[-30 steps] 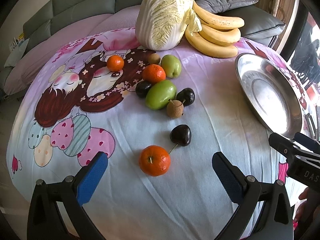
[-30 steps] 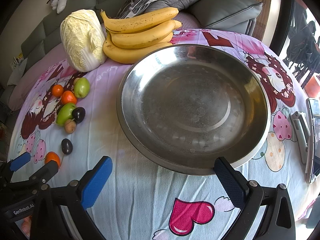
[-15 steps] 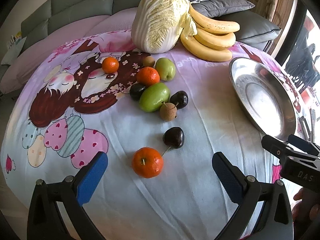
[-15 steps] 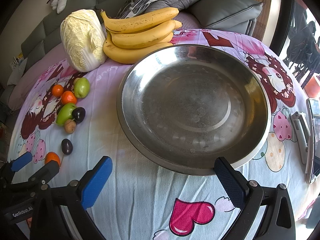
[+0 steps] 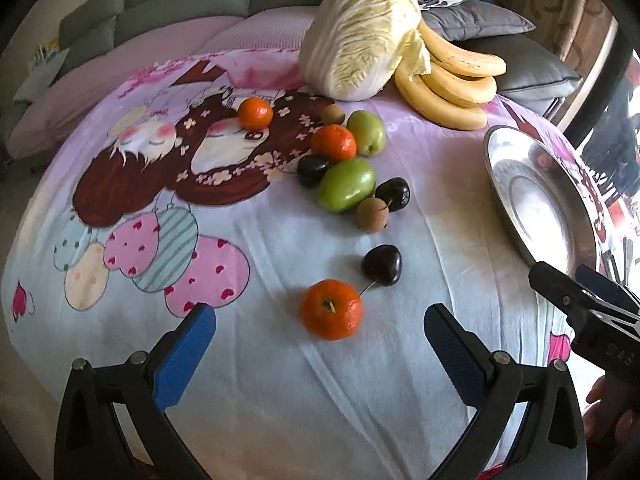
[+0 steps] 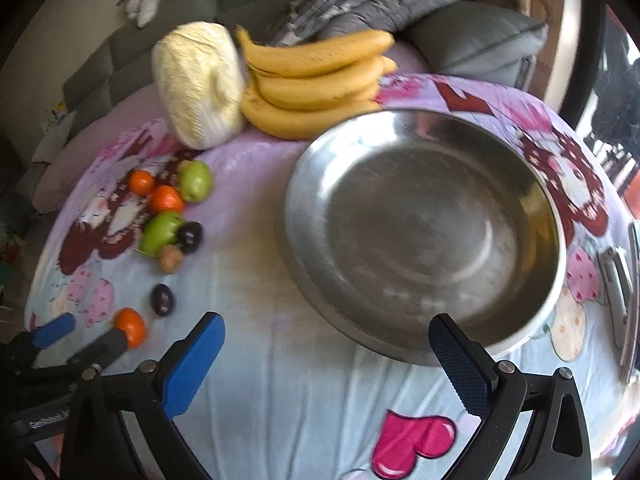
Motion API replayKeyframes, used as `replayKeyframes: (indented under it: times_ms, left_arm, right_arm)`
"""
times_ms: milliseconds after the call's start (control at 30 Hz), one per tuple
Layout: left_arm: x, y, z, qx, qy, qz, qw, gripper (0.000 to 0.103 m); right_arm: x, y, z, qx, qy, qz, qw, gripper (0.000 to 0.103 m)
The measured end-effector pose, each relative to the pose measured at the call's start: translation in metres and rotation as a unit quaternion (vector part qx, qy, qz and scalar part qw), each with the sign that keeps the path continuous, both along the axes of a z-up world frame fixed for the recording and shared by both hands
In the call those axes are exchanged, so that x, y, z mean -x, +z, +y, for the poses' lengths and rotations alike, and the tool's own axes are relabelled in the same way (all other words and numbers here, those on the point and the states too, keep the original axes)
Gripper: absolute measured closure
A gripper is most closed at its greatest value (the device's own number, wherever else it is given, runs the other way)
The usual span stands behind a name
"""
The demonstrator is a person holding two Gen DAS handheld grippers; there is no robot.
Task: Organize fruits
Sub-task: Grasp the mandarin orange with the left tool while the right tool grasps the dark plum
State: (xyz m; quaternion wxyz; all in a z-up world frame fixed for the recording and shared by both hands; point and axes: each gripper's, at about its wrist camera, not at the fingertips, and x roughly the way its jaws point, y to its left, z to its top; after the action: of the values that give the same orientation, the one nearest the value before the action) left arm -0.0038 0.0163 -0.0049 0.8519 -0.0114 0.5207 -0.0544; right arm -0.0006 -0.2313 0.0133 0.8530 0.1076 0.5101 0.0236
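My left gripper is open and empty, just short of a near orange with a dark cherry behind it. Farther back lie a green fruit, a brown fruit, more cherries, two more oranges and a second green fruit. My right gripper is open and empty in front of a large empty steel bowl. The near orange also shows in the right wrist view, next to my left gripper's fingers.
A cabbage and a bunch of bananas lie at the table's far side. A cartoon tablecloth covers the round table. Sofa cushions stand behind. Flat metal objects lie at the right edge.
My left gripper has moved closer to the near orange. The right wrist view has shifted left and is blurred, so the bowl now sits more to the right.
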Motion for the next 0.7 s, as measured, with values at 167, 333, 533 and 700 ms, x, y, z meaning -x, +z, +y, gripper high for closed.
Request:
replayKeyframes:
  times_ms: [167, 333, 533, 700]
  left_arm:
    - [-0.002, -0.008, 0.007, 0.011, 0.006, 0.021, 0.9997, 0.016]
    - [-0.003, -0.013, 0.011, 0.028, 0.008, 0.036, 0.9989, 0.028]
    - [-0.007, -0.017, 0.01, 0.048, -0.003, 0.05, 0.9976, 0.043]
    - [-0.01, -0.019, 0.008, 0.059, -0.011, 0.057, 0.9965, 0.055]
  right_arm:
    - [-0.006, 0.007, 0.021, -0.027, 0.04, -0.022, 0.999, 0.0]
    - [-0.015, 0.01, 0.043, -0.057, 0.074, -0.035, 0.995, 0.0]
    - [-0.02, 0.008, 0.061, -0.067, 0.098, -0.035, 0.992, 0.008]
    - [-0.027, -0.002, 0.071, -0.076, 0.111, -0.018, 0.991, 0.015]
